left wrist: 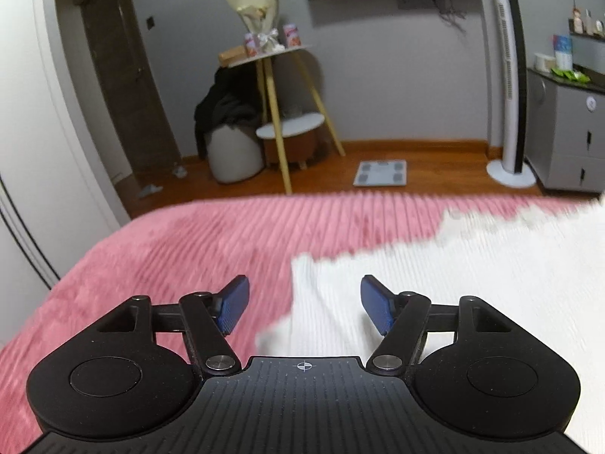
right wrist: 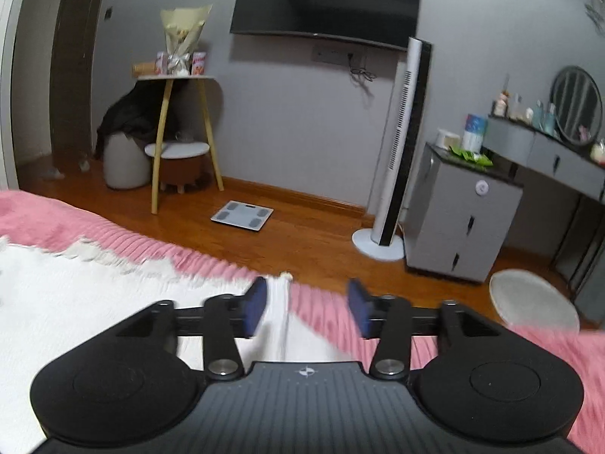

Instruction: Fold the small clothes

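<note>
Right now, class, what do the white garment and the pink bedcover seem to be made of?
White garment: seems a soft ribbed knit, matte, judging by fine parallel lines and a limp drape; the fibre cannot be told.
Pink bedcover: looks like plush, corded fleece or velvet, with raised fuzzy ridges and a slight sheen, though blur leaves this open.

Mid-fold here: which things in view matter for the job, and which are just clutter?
Job:
white ribbed knit garment
pink ribbed bedspread
left gripper, open
right gripper, open

Clutter:
grey bathroom scale
white tower fan
wooden-legged side table
</note>
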The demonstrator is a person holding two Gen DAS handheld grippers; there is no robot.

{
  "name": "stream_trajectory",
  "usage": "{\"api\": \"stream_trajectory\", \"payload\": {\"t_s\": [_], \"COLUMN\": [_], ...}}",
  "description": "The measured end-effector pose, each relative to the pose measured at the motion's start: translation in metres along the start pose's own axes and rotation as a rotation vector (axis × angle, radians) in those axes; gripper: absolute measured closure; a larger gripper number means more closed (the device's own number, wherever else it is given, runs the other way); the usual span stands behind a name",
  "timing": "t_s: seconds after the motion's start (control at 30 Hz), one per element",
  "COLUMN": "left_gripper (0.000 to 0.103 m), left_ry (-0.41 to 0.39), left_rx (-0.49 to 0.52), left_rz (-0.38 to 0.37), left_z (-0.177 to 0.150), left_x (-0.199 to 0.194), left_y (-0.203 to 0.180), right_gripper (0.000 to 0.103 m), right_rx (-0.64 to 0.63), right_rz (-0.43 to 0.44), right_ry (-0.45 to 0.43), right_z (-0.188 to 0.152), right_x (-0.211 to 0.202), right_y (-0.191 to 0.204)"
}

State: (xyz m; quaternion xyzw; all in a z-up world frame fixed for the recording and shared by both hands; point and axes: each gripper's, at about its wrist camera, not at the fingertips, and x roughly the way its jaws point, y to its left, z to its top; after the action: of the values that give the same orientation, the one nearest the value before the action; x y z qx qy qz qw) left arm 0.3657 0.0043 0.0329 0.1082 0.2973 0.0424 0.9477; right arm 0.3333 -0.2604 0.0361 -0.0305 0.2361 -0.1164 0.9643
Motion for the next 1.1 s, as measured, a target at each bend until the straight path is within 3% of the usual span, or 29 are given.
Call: {"api": "stream_trajectory", "payload": {"t_s": [0.13, 0.27, 0.3, 0.43, 0.5, 0.6, 0.83, 0.97, 1.03, 1.1], "left_gripper": [0.032, 0.023, 0.022, 0.018, 0.015, 0.011, 0.013, 0.020, 0.020, 0.020], "left_ry": [0.059, 0.088, 0.097, 0.135, 0.143, 0.172, 0.262, 0.280, 0.276, 0.296], "left_rx": [-0.021, -0.051, -0.061, -0.112, -0.155, -0.256, -0.527, -0.690, -0.716, -0.715], "left_rz": [-0.021, -0.038, -0.043, -0.057, -0.050, -0.070, -0.119, -0.204, -0.244, -0.268], "left_z": [-0.019, -0.032, -0.035, -0.047, -0.055, -0.072, -0.109, -0.120, -0.120, -0.118], "left_x": [-0.021, -0.047, -0.052, -0.072, -0.080, -0.089, -0.086, -0.082, -0.081, -0.076], "left_y": [0.005, 0.010, 0.011, 0.016, 0.023, 0.039, 0.077, 0.088, 0.087, 0.083], "right_gripper": [0.042, 0.007, 0.004, 0.004, 0.004, 0.004, 0.005, 0.020, 0.035, 0.040], "right_rx": [0.093, 0.192, 0.214, 0.244, 0.257, 0.346, 0.530, 0.586, 0.613, 0.619], "right_rz": [0.029, 0.052, 0.062, 0.124, 0.128, 0.110, 0.222, 0.226, 0.250, 0.262], "right_ry": [0.029, 0.045, 0.054, 0.125, 0.112, 0.074, 0.134, 0.153, 0.151, 0.167], "right_z": [-0.036, -0.066, -0.070, -0.073, -0.074, -0.078, -0.104, -0.109, -0.111, -0.114], "right_x": [-0.049, -0.092, -0.099, -0.107, -0.112, -0.114, -0.093, -0.089, -0.088, -0.085], "right_y": [-0.020, -0.032, -0.033, -0.032, -0.028, -0.027, -0.045, -0.063, -0.069, -0.073]}}
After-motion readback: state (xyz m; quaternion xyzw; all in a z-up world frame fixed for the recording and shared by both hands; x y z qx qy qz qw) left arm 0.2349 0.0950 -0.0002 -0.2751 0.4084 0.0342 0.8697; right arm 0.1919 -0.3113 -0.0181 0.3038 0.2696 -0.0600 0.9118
